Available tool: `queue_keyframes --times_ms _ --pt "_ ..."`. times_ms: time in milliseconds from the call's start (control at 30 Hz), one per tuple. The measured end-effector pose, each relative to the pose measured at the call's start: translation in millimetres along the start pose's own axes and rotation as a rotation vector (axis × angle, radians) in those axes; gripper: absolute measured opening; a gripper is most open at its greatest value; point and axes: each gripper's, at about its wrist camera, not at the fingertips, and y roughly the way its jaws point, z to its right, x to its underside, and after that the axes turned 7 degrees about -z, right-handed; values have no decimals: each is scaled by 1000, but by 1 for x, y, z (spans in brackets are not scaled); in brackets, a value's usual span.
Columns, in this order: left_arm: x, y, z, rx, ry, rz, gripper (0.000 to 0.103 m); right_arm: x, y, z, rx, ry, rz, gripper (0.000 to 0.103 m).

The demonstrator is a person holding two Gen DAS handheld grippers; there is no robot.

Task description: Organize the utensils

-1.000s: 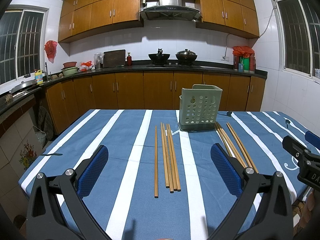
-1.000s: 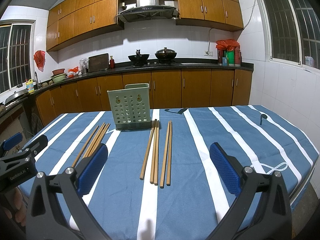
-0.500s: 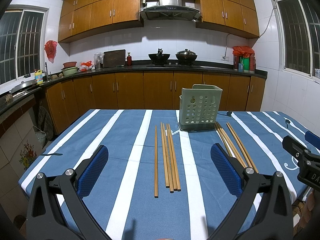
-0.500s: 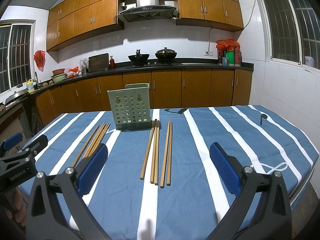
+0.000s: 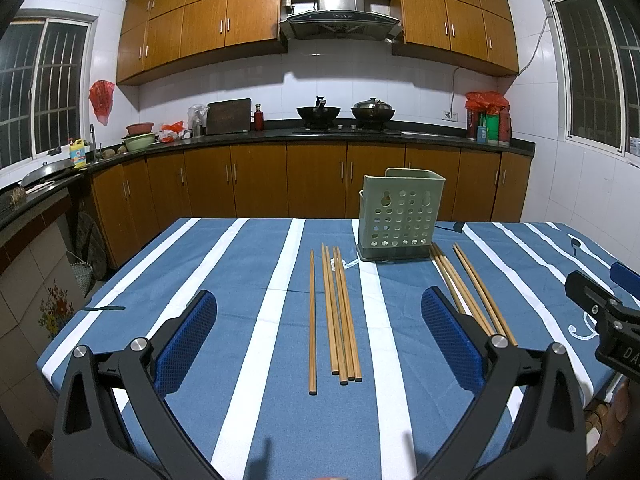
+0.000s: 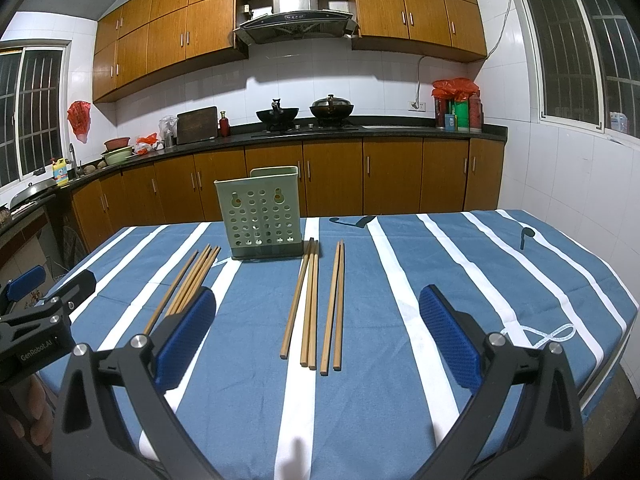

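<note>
Left wrist view: left gripper (image 5: 318,320) with its blue pads (image 5: 186,344) spread wide and nothing between them, held above the near edge of a table (image 5: 240,400) covered in a blue cloth with white stripes. Between the pads lie five chopsticks (image 5: 340,316) pointing away from the camera: one apart on the left, four bunched just beside it. A green perforated holder (image 5: 400,216) stands upright at the far side of the table, just right of the bundle's far ends. A second set (image 5: 468,288) lies right of the holder, partly hidden by the right pad. The right gripper (image 5: 604,312) shows at the right edge.

Right wrist view: right gripper (image 6: 316,320), likewise wide and holding nothing. Five chopsticks (image 6: 316,304) lie between its pads, as a group of three and a pair just beside it, their far ends near the holder (image 6: 260,216). The other set (image 6: 188,284) lies left of the holder, near ends hidden behind the left pad (image 6: 184,340).
</note>
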Motion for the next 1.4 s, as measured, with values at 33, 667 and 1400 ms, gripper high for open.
queue_keyframes --times_ms 33,667,1400 --pt "0 0 0 0 0 0 101 0 0 0 0 0 0 99" --pt "3 68 -17 -81 -4 -243 100 0 52 20 9 49 -169 99" --pt "3 151 -21 62 18 -500 29 0 182 31 16 54 -501 23"
